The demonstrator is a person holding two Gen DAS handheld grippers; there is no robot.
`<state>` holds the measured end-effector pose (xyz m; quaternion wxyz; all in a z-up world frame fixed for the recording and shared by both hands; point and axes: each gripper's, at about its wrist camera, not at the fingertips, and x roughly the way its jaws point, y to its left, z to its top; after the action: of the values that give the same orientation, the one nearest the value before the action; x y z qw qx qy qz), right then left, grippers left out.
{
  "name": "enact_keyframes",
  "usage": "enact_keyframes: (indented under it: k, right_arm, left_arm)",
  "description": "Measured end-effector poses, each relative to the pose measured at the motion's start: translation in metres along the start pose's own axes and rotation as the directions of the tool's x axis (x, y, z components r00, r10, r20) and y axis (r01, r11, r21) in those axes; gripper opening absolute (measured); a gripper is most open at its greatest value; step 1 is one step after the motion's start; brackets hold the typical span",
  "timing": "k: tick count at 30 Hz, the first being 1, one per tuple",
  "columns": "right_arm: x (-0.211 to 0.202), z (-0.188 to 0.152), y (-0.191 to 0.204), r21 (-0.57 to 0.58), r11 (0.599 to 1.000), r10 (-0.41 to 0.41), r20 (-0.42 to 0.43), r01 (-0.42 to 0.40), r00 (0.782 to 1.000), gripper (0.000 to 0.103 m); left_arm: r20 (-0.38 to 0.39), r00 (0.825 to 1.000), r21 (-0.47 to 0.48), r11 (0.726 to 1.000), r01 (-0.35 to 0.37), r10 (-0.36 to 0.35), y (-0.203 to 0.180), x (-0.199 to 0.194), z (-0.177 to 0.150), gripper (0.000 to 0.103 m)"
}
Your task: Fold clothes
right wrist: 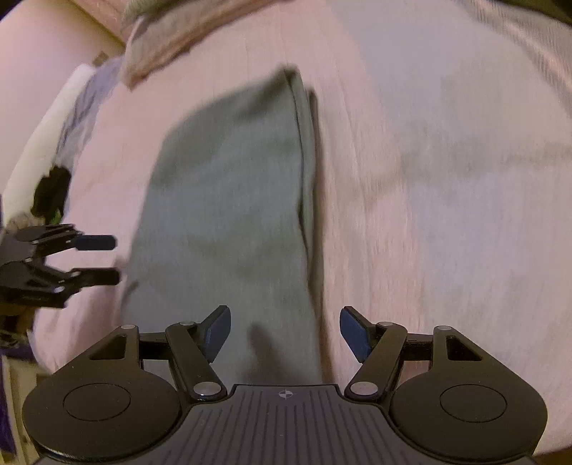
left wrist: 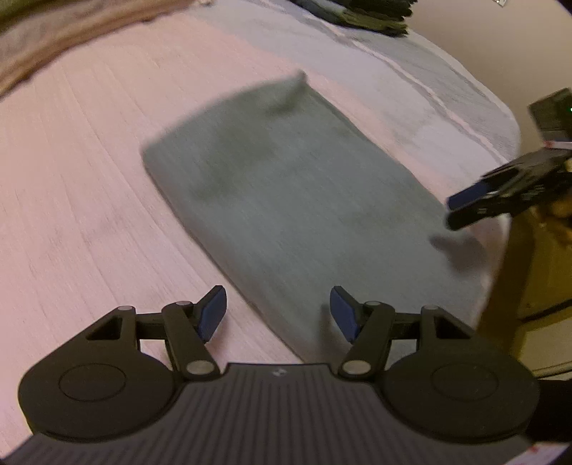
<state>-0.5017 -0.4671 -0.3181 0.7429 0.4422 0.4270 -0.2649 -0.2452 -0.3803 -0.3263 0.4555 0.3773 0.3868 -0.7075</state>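
Left wrist view shows us a grey-green garment lying flat as a long, neat rectangle on the pink bed cover, with one far corner sticking up a little. Our left tongs hang just above its near end, jaws spread wide with nothing between them. Our right tongs come in from the right side, near the garment's edge; from this angle their jaws look parted, and they carry no cloth.

From the right wrist view, the same garment runs away from us, and a doubled edge down its right side suggests at least one fold is already in. Our right tongs sit over its near end, released and empty. The left tongs show at the left, beside the garment, jaws apart.

We judge this piece to be partly folded: narrowed lengthwise and smoothed flat, yet still long. What seems left is to bring one short end over the other, then tidy the raised corner. Both frames are blurred, so we cannot tell how many layers lie under the top one. A dark heap lies at the bed's far edge; whether it is folded clothing we cannot tell.
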Motion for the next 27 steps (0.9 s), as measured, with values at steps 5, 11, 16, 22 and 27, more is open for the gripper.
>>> enact_keyframes:
  k: [5,11,16,22,27]
  right_arm:
    - [0.019,-0.018,-0.010,0.014,0.995,0.102,-0.050,-0.101,0.994,0.065]
    - [0.028,-0.013,-0.024,0.082,0.983,0.170,-0.063,-0.164,0.983,0.063]
    - [0.029,-0.017,-0.027,0.112,0.980,0.174,-0.052,-0.167,0.983,0.056]
    - [0.014,-0.007,-0.022,0.141,0.968,0.223,-0.090,-0.209,0.971,0.010]
    - [-0.038,0.039,-0.024,-0.008,0.988,0.154,-0.159,-0.157,0.975,0.008]
  left_arm:
    - [-0.016,0.997,-0.140,0.988,0.070,-0.073,-0.018,0.010,-0.044,0.059]
    - [0.011,0.993,-0.306,0.945,0.115,-0.117,-0.017,0.011,-0.057,0.046]
    - [-0.025,0.987,-0.349,0.927,0.137,-0.156,-0.018,0.011,-0.057,0.042]
    - [-0.041,0.985,-0.306,0.941,0.146,-0.167,-0.025,0.016,-0.048,0.019]
    - [-0.041,0.981,-0.293,0.941,0.171,-0.191,-0.049,0.002,-0.033,0.011]
